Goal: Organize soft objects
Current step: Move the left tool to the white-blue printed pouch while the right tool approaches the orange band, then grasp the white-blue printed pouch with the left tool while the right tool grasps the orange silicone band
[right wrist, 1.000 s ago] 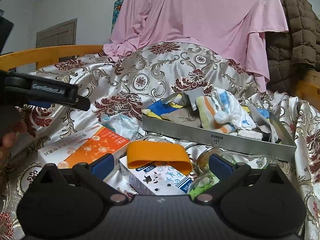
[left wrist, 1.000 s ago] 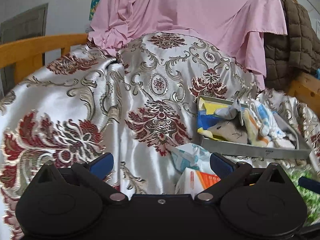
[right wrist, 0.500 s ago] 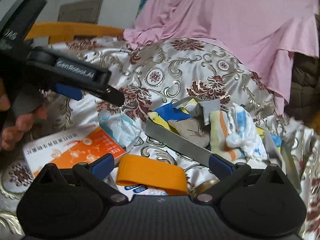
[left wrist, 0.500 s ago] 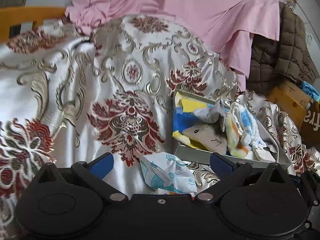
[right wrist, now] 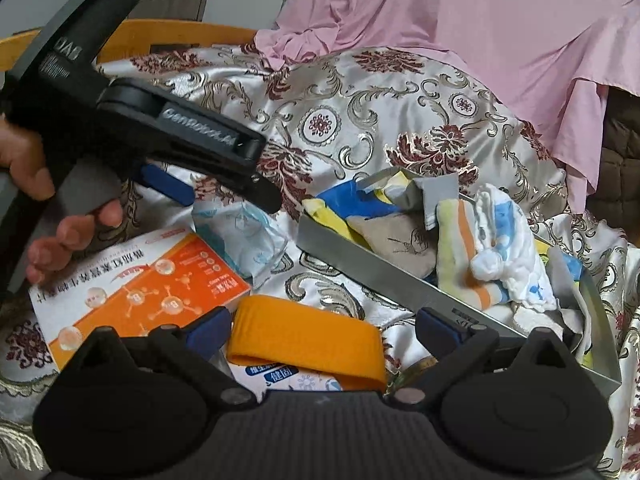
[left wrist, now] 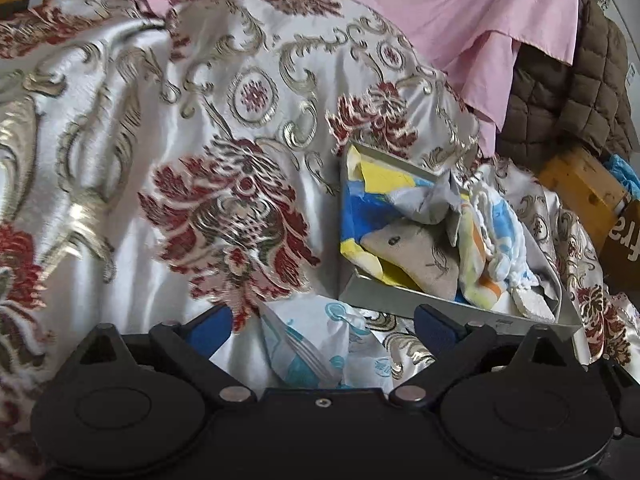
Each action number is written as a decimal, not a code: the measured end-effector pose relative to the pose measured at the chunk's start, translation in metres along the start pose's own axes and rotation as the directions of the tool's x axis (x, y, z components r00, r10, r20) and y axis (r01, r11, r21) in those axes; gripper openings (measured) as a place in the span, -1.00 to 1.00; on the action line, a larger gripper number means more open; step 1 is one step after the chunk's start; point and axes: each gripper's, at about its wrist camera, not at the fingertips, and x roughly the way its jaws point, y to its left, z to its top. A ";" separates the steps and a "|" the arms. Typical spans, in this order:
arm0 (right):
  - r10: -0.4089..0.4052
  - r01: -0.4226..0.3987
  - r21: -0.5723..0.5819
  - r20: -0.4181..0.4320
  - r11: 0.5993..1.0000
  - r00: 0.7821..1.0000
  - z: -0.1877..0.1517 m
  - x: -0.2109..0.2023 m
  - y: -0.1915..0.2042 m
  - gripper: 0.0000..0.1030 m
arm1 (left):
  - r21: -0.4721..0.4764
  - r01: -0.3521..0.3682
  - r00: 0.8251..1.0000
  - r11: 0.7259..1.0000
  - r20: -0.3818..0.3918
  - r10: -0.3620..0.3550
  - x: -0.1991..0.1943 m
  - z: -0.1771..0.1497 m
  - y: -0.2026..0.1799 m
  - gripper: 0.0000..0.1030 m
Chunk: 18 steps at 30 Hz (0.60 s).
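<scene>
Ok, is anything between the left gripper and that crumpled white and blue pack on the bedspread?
Nothing visible. The left gripper is open and the crumpled white and blue pack lies right between its fingers on the bedspread. The gray tray sits off to the right, out of the path.

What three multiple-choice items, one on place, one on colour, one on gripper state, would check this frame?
1. Where does the crumpled white-and-blue plastic packet lie?
A. In the grey metal tray
B. On the floral satin cloth, outside the tray
C. On the pink sheet

2. What colour is the flat folded fabric band?
A. Orange
B. Green
C. Black

3. How is the left gripper?
A. Shut on the packet
B. Shut on nothing
C. Open

Key: B, the packet lies before the tray's wall; A, the band is plainly orange; C, its blue pads stand wide apart.
</scene>
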 end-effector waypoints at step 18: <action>0.087 -0.081 0.101 -0.063 0.992 0.994 -0.002 0.017 -0.010 0.74 | -0.067 0.033 0.994 0.997 -0.101 -0.040 0.021 -0.001 0.012 0.28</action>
